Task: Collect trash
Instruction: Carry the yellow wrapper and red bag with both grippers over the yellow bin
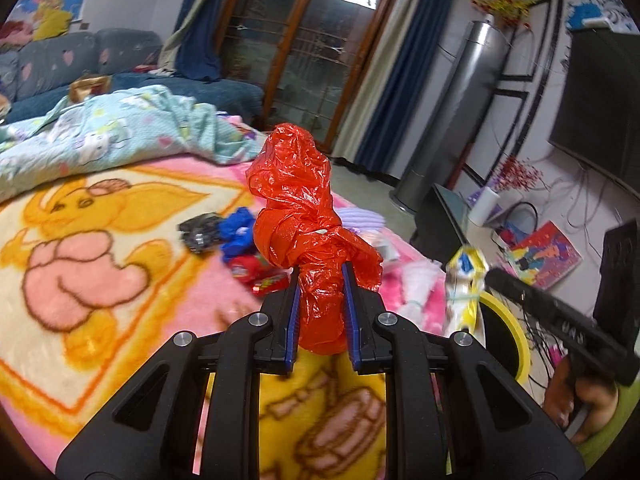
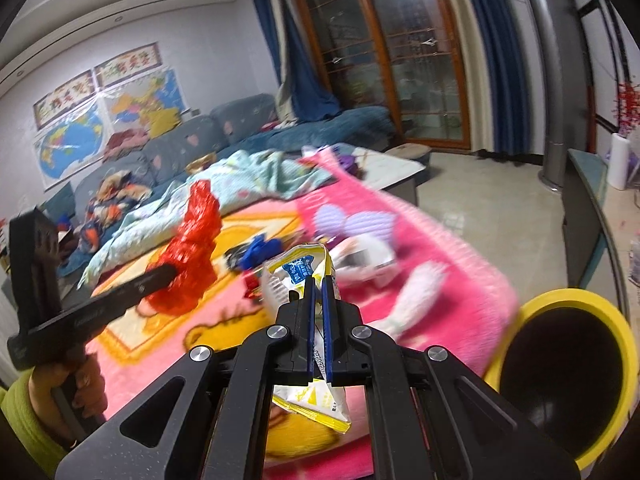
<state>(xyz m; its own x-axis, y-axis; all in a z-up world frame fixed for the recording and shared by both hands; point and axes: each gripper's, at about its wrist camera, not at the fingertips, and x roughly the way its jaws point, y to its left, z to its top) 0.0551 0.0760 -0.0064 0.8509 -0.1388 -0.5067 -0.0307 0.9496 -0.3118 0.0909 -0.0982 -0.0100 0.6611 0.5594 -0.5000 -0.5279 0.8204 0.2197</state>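
Left gripper (image 1: 320, 276) clamped on crumpled red plastic bag (image 1: 298, 200), aloft over pink blanket (image 1: 120, 272). Right gripper (image 2: 318, 280) pinching yellow-white snack wrapper (image 2: 298, 266) beside yellow-rimmed bin (image 2: 568, 376). Risk: thin wrapper slipping free, missing the rim.

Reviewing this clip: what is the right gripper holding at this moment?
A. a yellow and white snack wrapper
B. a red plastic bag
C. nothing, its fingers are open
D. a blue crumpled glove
A. In the right wrist view the right gripper is closed on the yellow and white snack wrapper, while the red plastic bag sits in the left gripper.
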